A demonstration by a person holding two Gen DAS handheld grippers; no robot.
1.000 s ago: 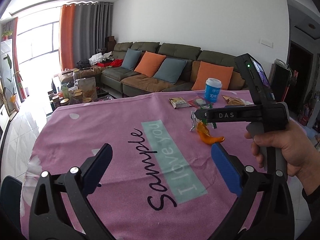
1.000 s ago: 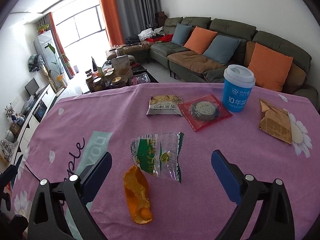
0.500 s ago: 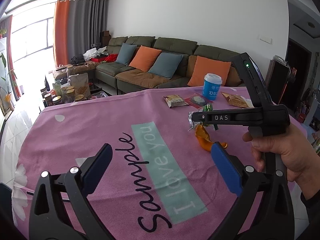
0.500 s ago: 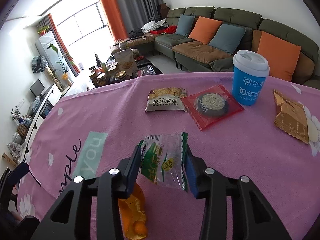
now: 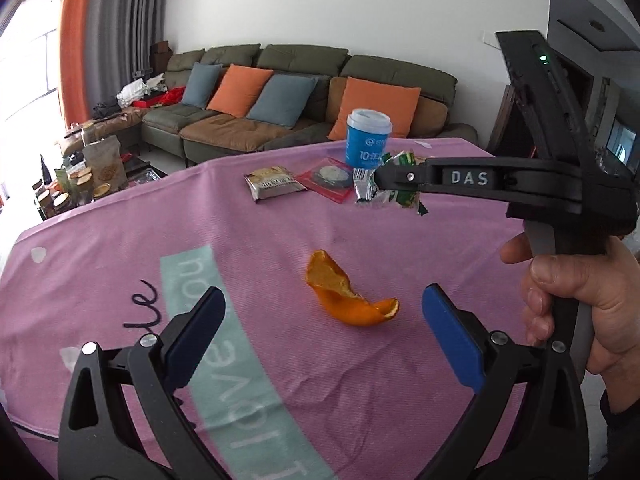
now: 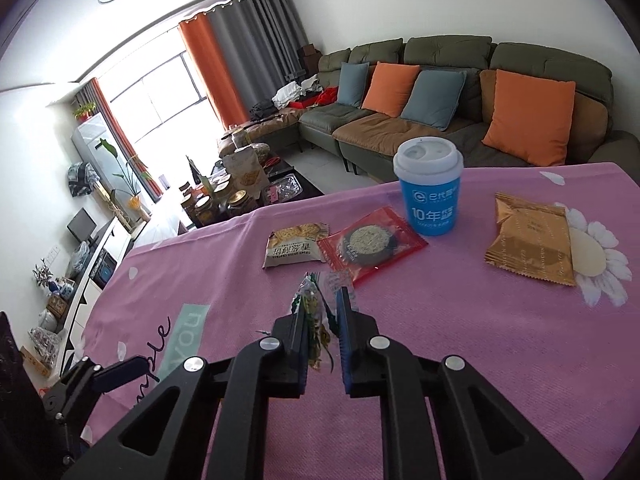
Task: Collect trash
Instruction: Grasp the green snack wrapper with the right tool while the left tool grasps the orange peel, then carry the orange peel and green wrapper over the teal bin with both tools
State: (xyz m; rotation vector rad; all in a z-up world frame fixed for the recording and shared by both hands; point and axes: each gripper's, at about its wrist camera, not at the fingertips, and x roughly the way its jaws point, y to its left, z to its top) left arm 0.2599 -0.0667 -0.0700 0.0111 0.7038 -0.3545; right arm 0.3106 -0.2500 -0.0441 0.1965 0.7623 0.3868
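A crumpled green and clear wrapper [image 6: 314, 320] is pinched between the blue pads of my right gripper [image 6: 322, 304], whose jaws are closing tight on it. The left wrist view shows that wrapper [image 5: 368, 190] hanging off the pink cloth at the right gripper's tip [image 5: 384, 178]. A curled orange peel [image 5: 344, 304] lies on the cloth just ahead of my left gripper [image 5: 320, 294]. That gripper stands open, one finger on each side of the peel and not touching it.
Toward the far edge of the pink tablecloth [image 6: 460, 340] stand a blue lidded paper cup [image 6: 430, 196], a red biscuit packet [image 6: 370, 242], a cracker packet [image 6: 296, 244] and a gold packet [image 6: 530, 248]. A person's hand [image 5: 576, 296] grips the right tool. A sofa stands beyond.
The right gripper shut on the green wrapper and lifted it off the cloth. The left gripper moved forward and right until the orange peel lay between its open fingers.
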